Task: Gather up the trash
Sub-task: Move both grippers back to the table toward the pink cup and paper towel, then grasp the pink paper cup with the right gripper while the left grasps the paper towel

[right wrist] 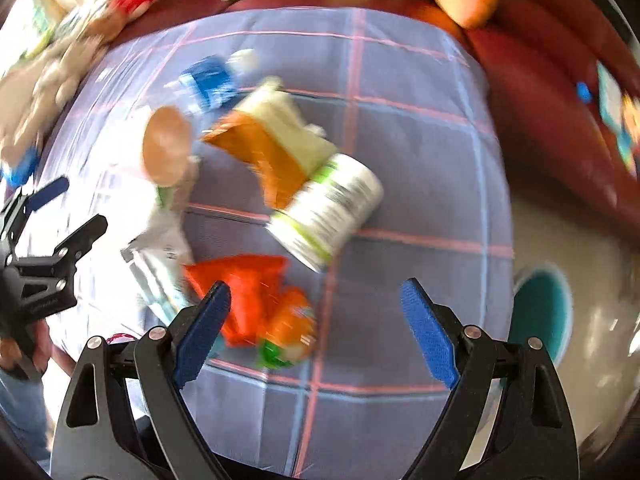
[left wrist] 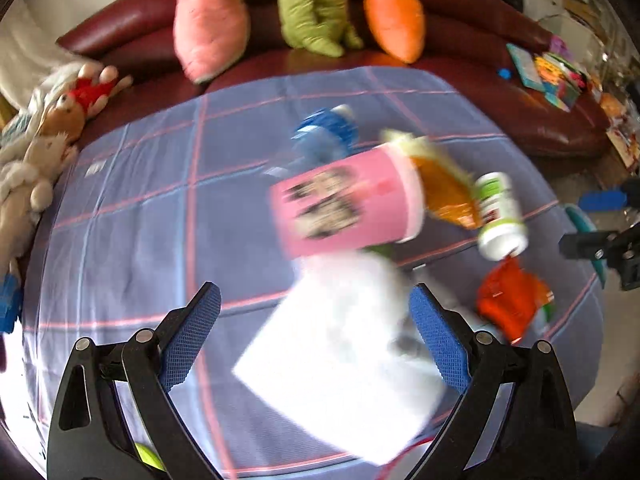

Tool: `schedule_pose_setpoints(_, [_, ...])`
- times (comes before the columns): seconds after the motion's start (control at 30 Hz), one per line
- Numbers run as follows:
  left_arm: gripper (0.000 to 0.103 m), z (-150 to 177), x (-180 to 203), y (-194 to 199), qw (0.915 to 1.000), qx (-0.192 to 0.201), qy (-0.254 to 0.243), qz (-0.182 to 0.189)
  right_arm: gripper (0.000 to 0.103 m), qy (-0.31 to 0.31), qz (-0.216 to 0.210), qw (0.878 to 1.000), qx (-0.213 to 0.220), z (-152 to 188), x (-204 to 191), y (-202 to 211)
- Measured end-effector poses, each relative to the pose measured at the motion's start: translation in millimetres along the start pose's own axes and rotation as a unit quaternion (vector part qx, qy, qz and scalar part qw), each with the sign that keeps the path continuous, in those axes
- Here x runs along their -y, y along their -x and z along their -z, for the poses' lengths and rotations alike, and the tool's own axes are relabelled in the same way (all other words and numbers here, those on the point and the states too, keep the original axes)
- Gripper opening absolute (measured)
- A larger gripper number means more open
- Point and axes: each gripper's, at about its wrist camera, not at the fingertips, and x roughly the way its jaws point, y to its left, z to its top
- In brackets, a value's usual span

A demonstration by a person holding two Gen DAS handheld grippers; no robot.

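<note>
The trash lay in a loose cluster on the plaid cloth (left wrist: 132,216) spread over the red sofa seat, toward its right side and front edge; both pictures were motion-blurred, so fine detail was uncertain.

For the left gripper (left wrist: 316,332), the nearest piece was the white paper sheet (left wrist: 344,360), directly ahead and partly between the blue pads. Its long axis ran diagonally, from the near right out toward the pink cup (left wrist: 344,208) lying on its side just beyond, rim to the right. The jaws stood wide apart and clamped on nothing; the right pad seemed to be at the sheet's edge, though I could not tell whether it touched.

For the right gripper (right wrist: 316,322), the orange-red snack wrapper (right wrist: 256,300) sat straight ahead near the front edge of the cloth, closer to the left finger and partly overlapped by it in view. Its jaws were also spread wide and empty. Beyond it, the white can with a green label (right wrist: 328,216) lay tipped on its side, its axis slanting away to the right, touching the orange and yellow bag (right wrist: 272,140). The blue bottle (right wrist: 212,80) lay farthest back.

By my judgement, the wrapper was the right gripper's natural target and the sheet the left's.
</note>
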Motion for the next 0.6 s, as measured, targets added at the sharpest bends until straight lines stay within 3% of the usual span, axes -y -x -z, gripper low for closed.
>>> schedule_pose_setpoints(0.17, [0.095, 15, -42, -7, 0.9997, -0.014, 0.016, 0.015, 0.083, 0.123, 0.001, 0.992, -0.009, -40, -63, -2])
schedule_pose_setpoints(0.37, [0.095, 30, -61, -14, 0.9992, -0.027, 0.006, 0.029, 0.083, 0.266, 0.014, 0.964, -0.02, -76, -129, -15])
schedule_pose_setpoints(0.6, [0.095, 35, -73, -23, 0.9984, -0.033, 0.018, 0.041, 0.083, 0.362, 0.02, 0.931, -0.038, -99, -165, -42])
